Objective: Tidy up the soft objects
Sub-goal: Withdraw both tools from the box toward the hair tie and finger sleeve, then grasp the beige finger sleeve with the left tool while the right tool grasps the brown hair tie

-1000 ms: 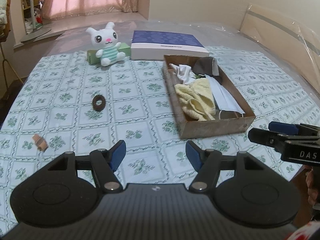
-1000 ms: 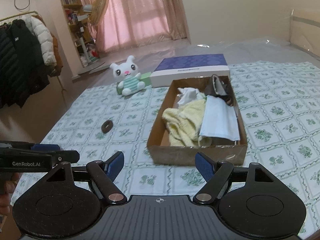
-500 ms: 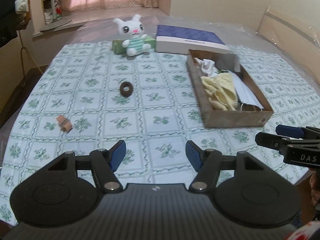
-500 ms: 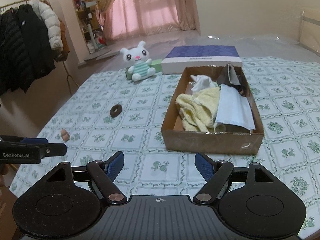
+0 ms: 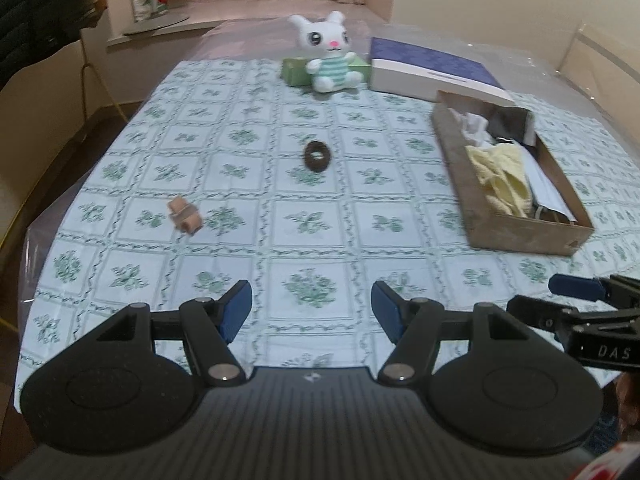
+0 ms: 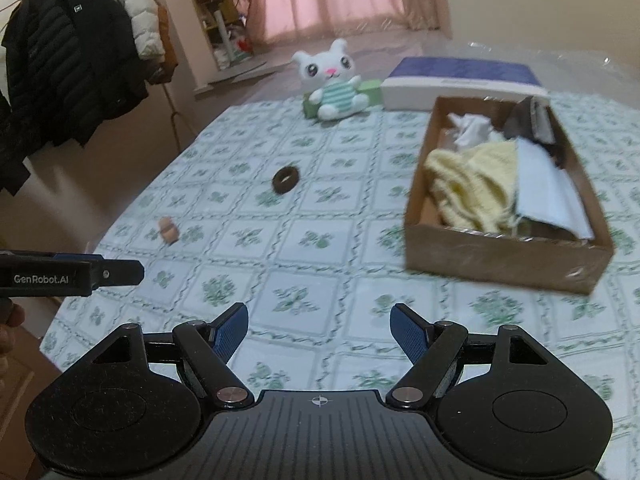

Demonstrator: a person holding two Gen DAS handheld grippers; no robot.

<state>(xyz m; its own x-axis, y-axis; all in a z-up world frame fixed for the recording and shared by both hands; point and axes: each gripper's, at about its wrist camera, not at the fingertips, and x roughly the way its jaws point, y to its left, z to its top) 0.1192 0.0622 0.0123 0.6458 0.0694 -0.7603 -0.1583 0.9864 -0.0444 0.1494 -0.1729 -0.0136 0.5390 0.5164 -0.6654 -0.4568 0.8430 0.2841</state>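
Approach step, nothing picked yet. Left gripper (image 5: 311, 307) and right gripper (image 6: 319, 330) both spread, empty, above the tablecloth (image 5: 304, 216). Brown ring (image 5: 317, 155) and tan piece (image 5: 185, 220) lie loose (cardboard box (image 6: 496, 254) already holds cloths). Next: reach, close on one.

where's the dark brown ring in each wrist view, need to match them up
Left wrist: dark brown ring lies just above centre on the tablecloth, left of the cardboard box.
Right wrist: the ring lies left of centre, above the middle, again left of the box.
Shared landmark: the white bunny plush beyond the ring.
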